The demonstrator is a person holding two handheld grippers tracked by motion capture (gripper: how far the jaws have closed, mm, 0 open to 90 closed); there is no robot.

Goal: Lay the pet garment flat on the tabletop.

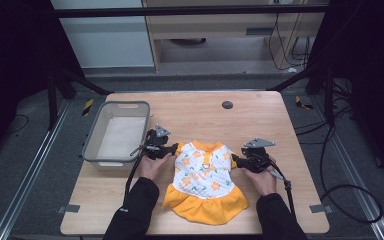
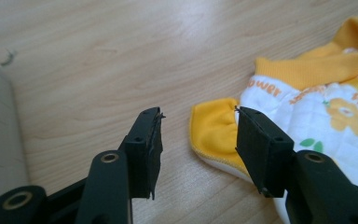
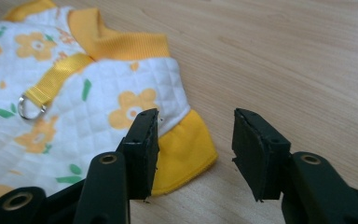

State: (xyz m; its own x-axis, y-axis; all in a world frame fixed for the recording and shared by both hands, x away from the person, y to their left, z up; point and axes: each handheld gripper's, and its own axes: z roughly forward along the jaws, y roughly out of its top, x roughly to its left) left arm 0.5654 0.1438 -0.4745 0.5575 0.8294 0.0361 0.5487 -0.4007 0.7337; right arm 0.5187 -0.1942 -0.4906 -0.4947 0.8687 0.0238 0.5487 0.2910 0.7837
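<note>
At the dress's [image 1: 205,177] two sleeves I hold the left gripper [image 2: 198,133] and right gripper [image 3: 193,133], jaws apart, placed to pinch both together.

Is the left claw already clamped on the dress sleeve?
No: the left claw stands open, its jaws on either side of the yellow sleeve.

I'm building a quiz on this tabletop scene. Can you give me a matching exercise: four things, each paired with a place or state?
Things:
1. dress
2. bin
3. left hand-held gripper
4. metal ring

Places or states:
A. open, jaws beside a yellow sleeve
B. on the yellow strap
C. flat between both grippers
D. at the table's left edge

Pairs: 1-C, 2-D, 3-A, 4-B
</note>
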